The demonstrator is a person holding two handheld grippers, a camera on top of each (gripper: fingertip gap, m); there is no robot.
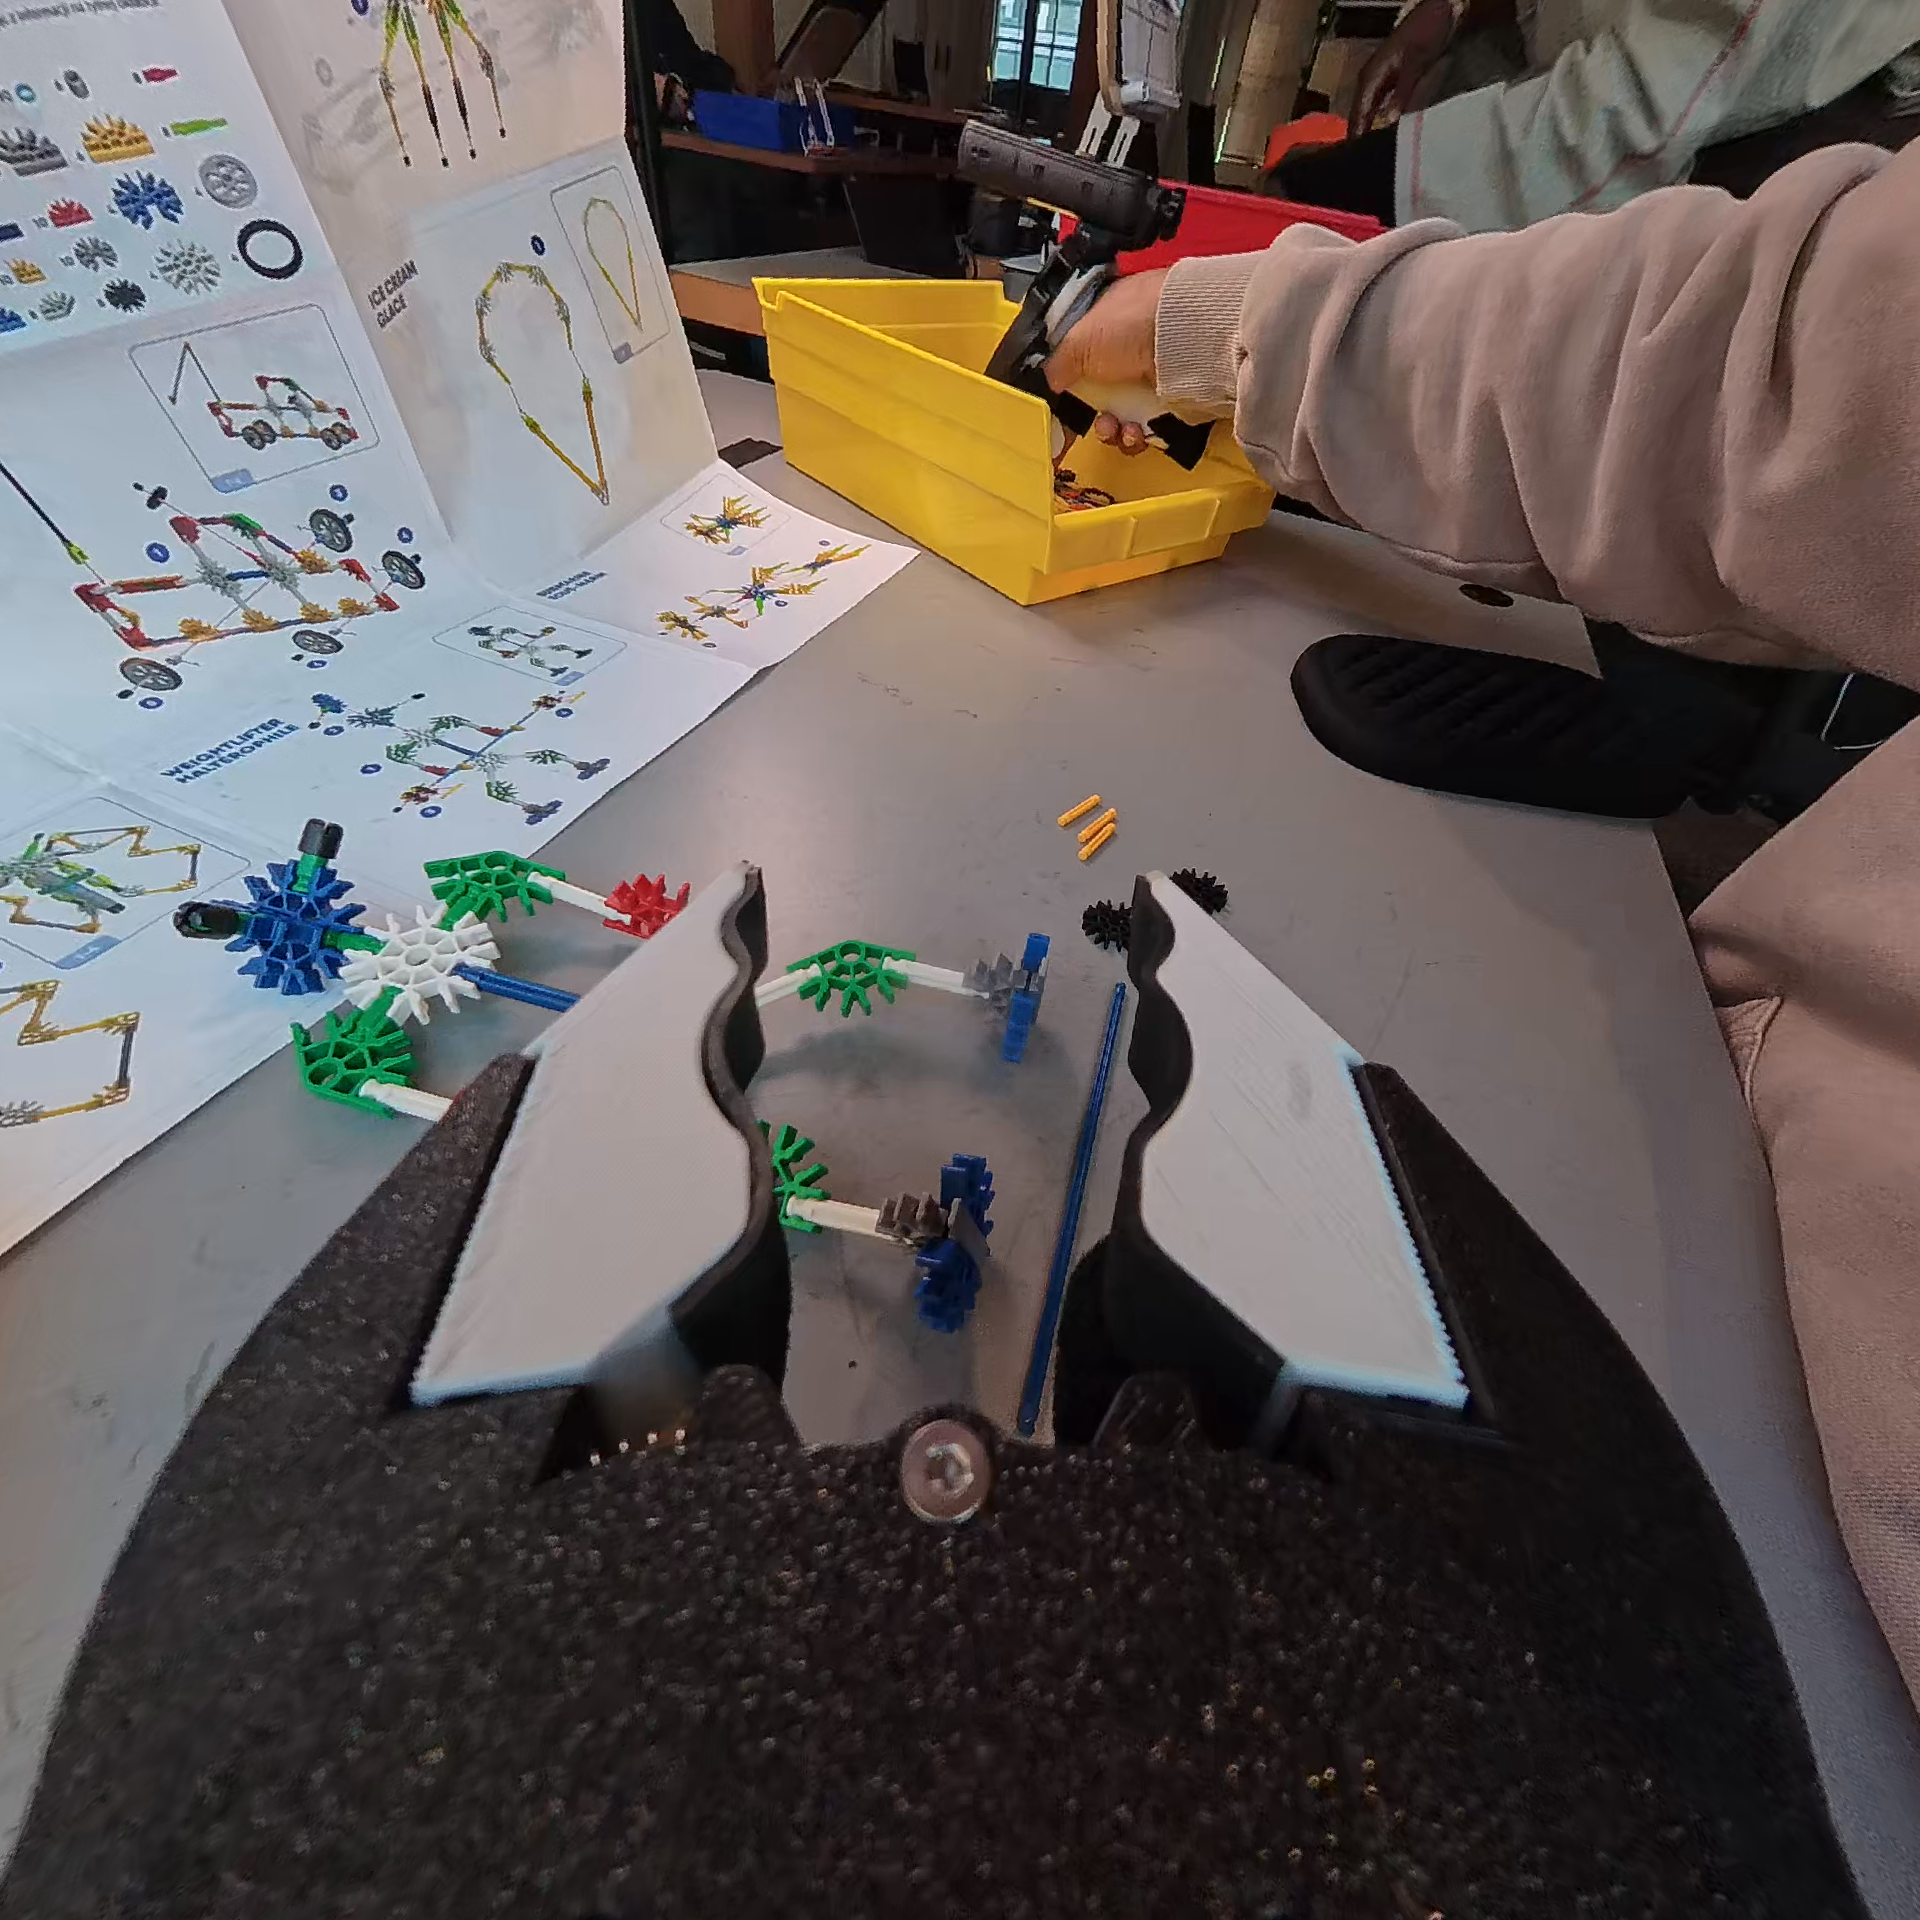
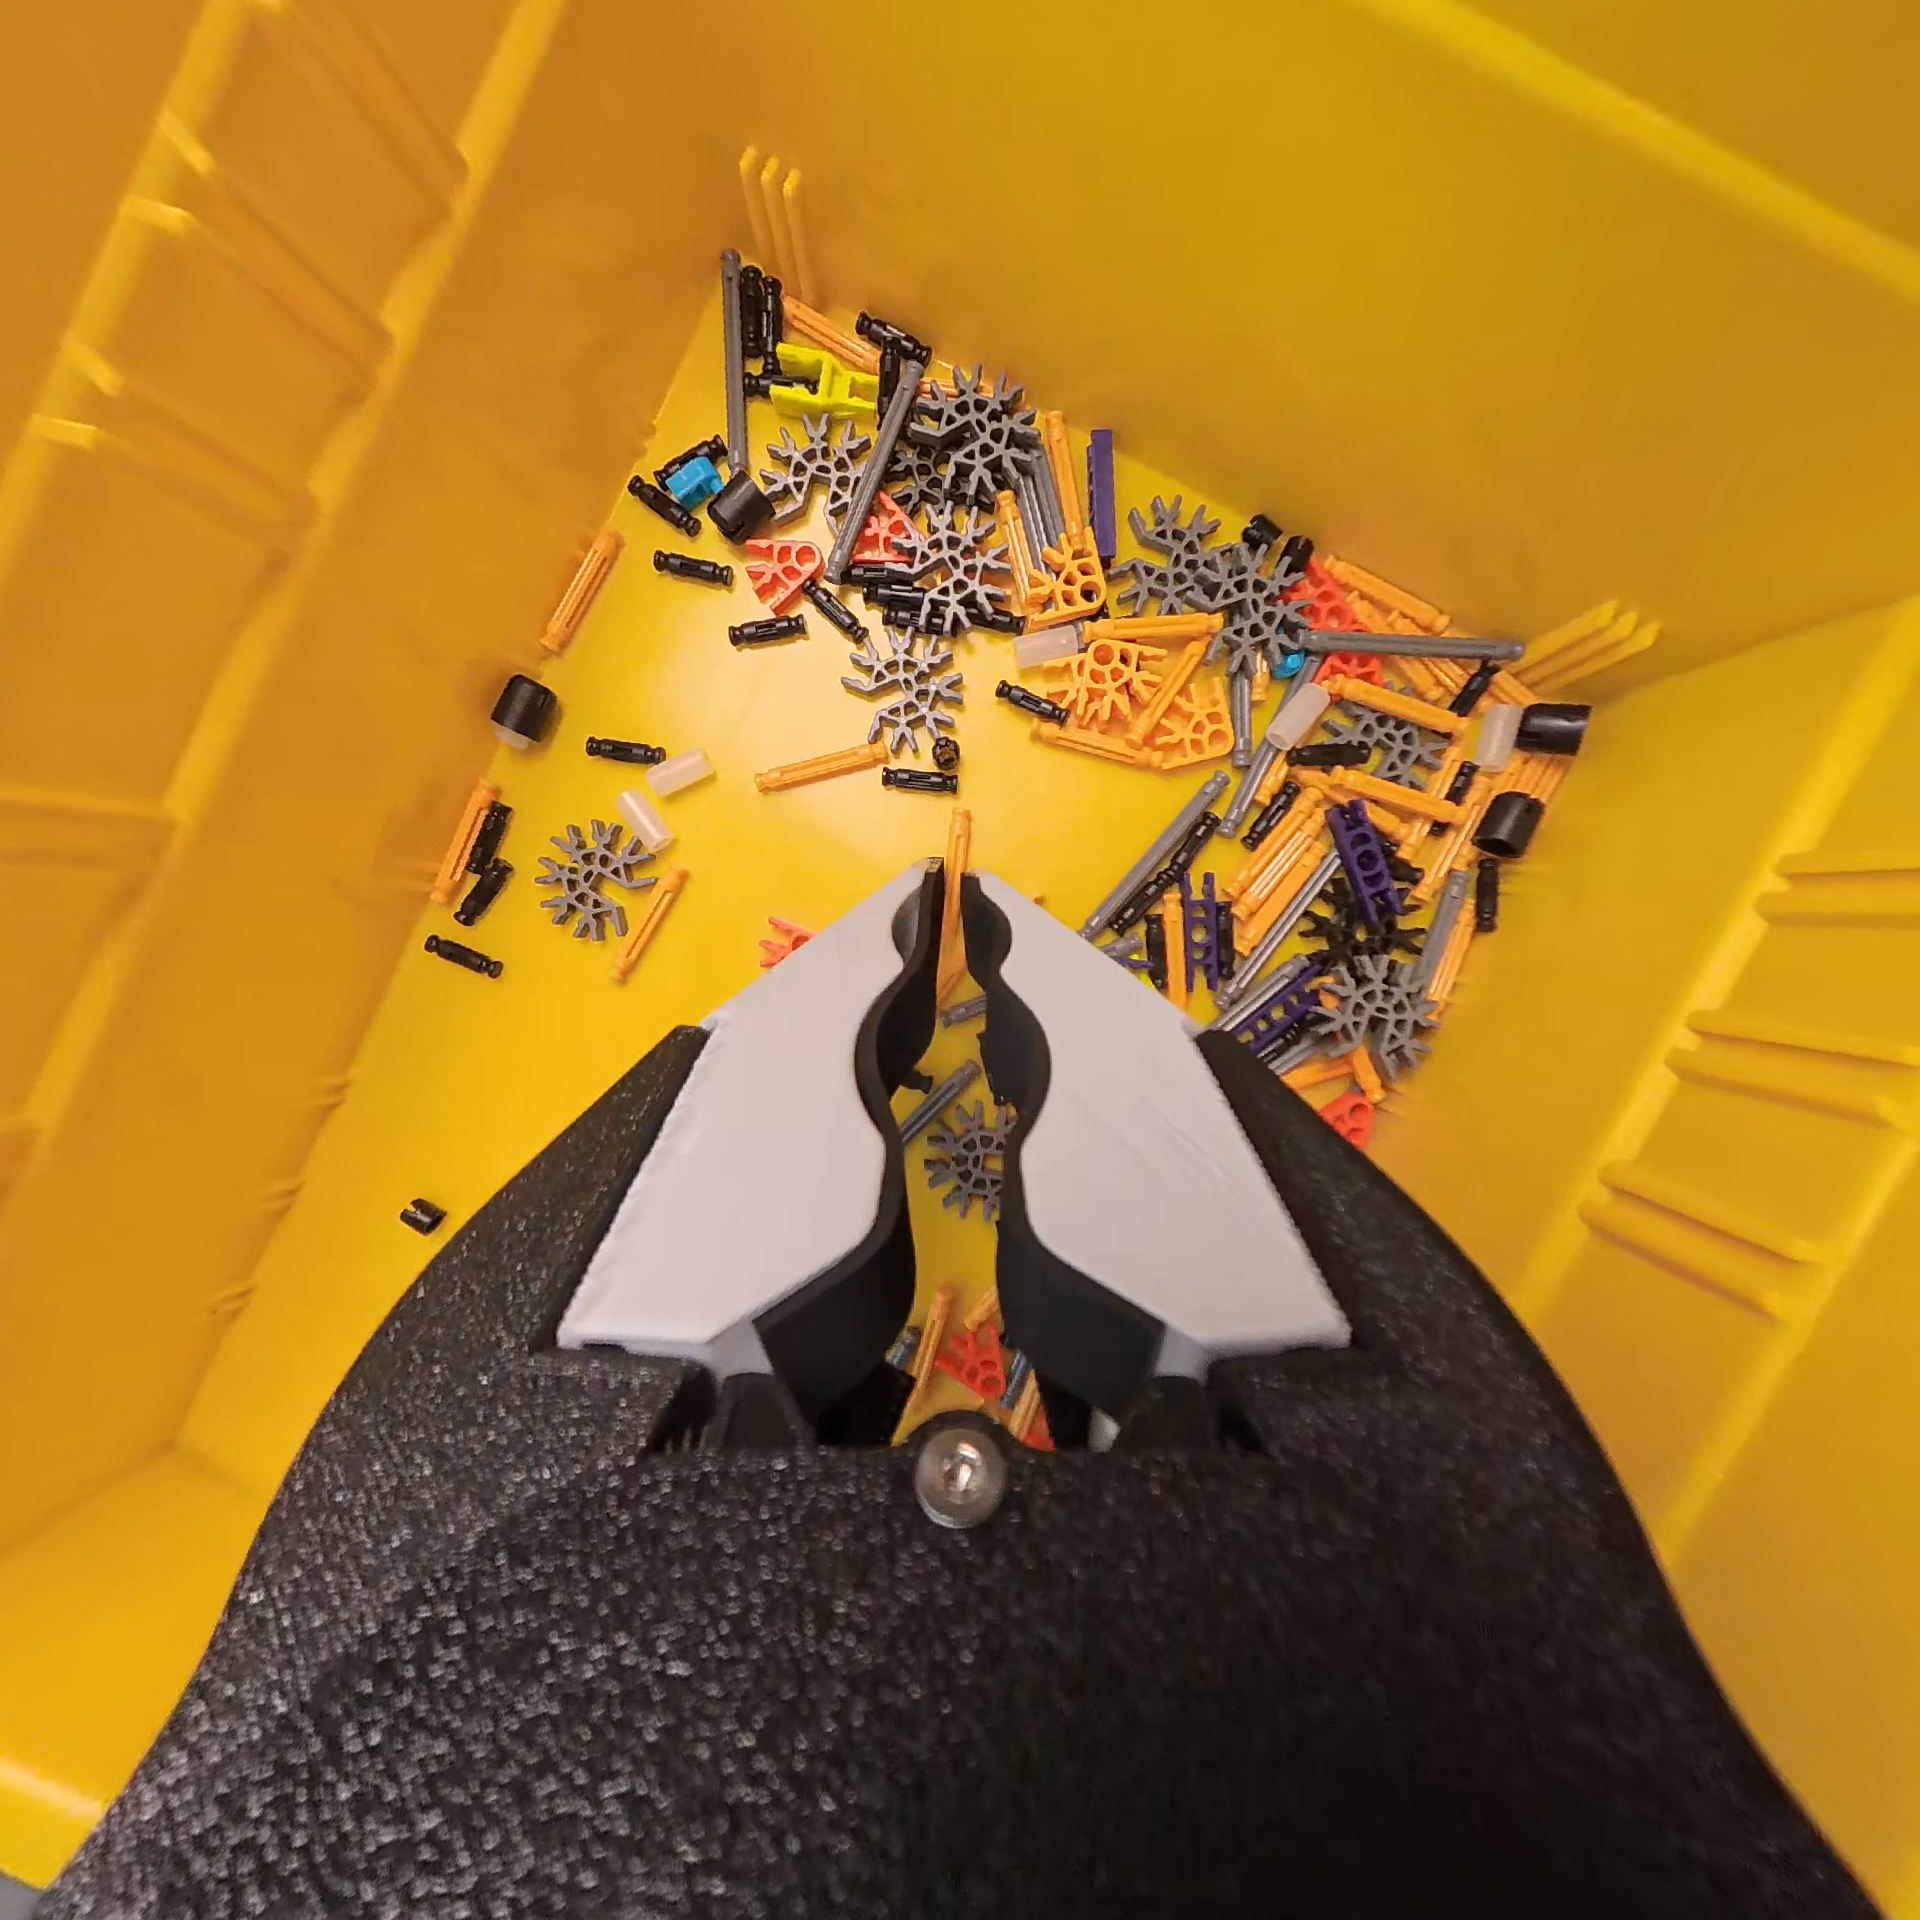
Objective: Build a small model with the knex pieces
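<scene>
Your yellow bin holds a loose heap of small building pieces on its floor: orange rods, grey snowflake connectors, short black rods, purple pieces and a few black caps, thickest toward the right wall; in the left wrist view the same yellow bin stands on the far side of the grey tabletop, beside the unfolded instruction sheet.

Your right tool points down inside the bin, its fingers closed on a thin orange rod whose end sticks out past the tips; from the left wrist view your right hand reaches into the bin with the sleeve stretched across.

Your left tool sits low over the tabletop, fingers spread wide and holding nothing; between them lie parts of the part-built model of green, blue, white and red connectors, and a long blue rod lies just beside the right finger; three short orange rods and two black connectors lie just ahead.
</scene>
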